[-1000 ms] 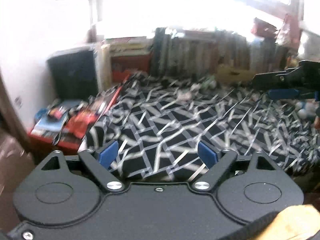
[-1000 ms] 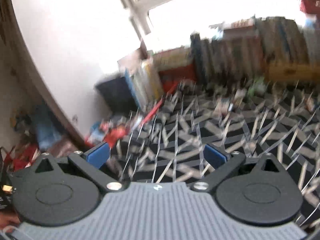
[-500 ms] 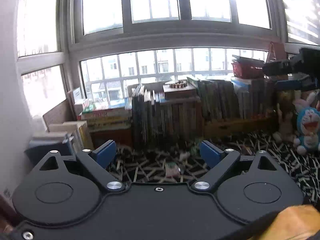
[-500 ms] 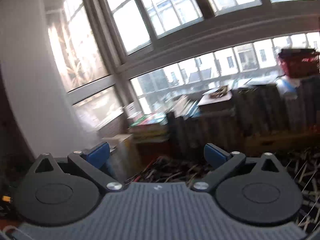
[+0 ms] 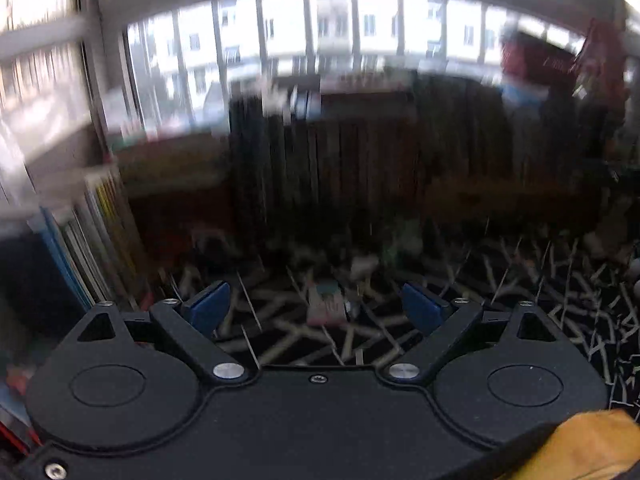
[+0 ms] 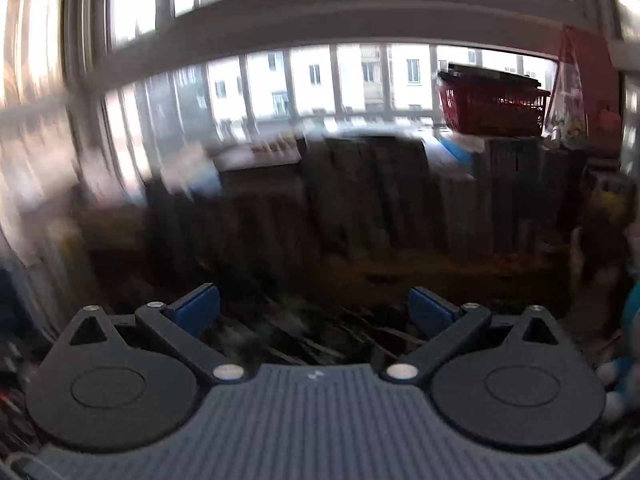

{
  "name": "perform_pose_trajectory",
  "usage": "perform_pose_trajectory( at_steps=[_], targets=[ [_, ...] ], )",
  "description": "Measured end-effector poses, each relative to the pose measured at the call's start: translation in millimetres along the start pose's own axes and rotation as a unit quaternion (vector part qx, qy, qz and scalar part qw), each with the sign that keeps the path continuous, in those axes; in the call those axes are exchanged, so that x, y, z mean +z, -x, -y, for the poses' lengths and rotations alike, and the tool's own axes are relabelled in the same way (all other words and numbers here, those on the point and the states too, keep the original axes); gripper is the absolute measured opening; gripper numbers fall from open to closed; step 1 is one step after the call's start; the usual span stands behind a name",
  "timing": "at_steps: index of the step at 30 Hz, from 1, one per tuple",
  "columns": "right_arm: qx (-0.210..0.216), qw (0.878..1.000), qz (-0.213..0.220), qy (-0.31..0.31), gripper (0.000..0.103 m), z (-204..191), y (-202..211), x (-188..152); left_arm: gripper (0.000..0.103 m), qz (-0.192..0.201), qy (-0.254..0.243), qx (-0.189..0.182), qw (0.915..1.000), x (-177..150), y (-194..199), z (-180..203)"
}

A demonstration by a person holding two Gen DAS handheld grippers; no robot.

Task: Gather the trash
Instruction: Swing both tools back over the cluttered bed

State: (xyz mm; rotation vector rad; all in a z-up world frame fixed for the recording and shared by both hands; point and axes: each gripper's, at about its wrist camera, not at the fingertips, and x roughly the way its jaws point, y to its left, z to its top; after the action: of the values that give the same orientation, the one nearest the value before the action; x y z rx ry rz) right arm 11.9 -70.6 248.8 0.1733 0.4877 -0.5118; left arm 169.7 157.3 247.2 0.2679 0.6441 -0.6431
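Tongs: two, left tongs [image 5: 318, 308] and right tongs [image 6: 314, 310] both apart, empty; one small wrapper [image 5: 327, 305] on patterned cloth [image 5: 520, 300].

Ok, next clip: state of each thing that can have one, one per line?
Left tongs: open, nothing between the pads.
Right tongs: open, empty.
Small wrapper: lying loose on the patterned cover, ungripped.
Red basket: sitting atop the books; contents unclear.

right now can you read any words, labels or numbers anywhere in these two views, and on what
No text can be read in either view.
Row of books: spines smeared by motion blur, unreadable.
Small packet on the patterned cover: print too blurred to read.
Red basket: no label visible.
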Motion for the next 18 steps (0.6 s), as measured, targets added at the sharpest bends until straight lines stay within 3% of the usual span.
perform_pose_trajectory(
  at_steps=[5, 8, 12, 15, 18],
  targets=[
    [-0.049, 0.99, 0.028, 0.127, 0.103, -31.8, -38.6, -41.5, 0.092, -0.072, 0.025, -0.002, 0.9971, -15.3, -84.1, -2.6],
    [-0.001, 0.985, 0.007, 0.175, 0.103, -52.0, -64.2, -60.6, 0.092, -0.097, 0.03, 0.004, 0.9948, -23.5, -127.8, -4.7],
    [0.045, 0.989, -0.023, 0.142, 0.103, -67.5, -98.3, -78.0, 0.092, -0.115, 0.036, 0.007, 0.9927, -32.1, -178.8, -4.2],
    [0.085, 0.983, -0.051, 0.157, 0.103, -78.1, -122.7, -87.0, 0.092, -0.123, 0.054, 0.003, 0.991, -37.1, -209.3, -3.5],
    [0.111, 0.981, -0.051, 0.151, 0.103, -74.5, -129.8, -87.8, 0.092, -0.121, 0.039, 0.027, 0.9915, -42.1, -230.8, -0.7]
  ],
)
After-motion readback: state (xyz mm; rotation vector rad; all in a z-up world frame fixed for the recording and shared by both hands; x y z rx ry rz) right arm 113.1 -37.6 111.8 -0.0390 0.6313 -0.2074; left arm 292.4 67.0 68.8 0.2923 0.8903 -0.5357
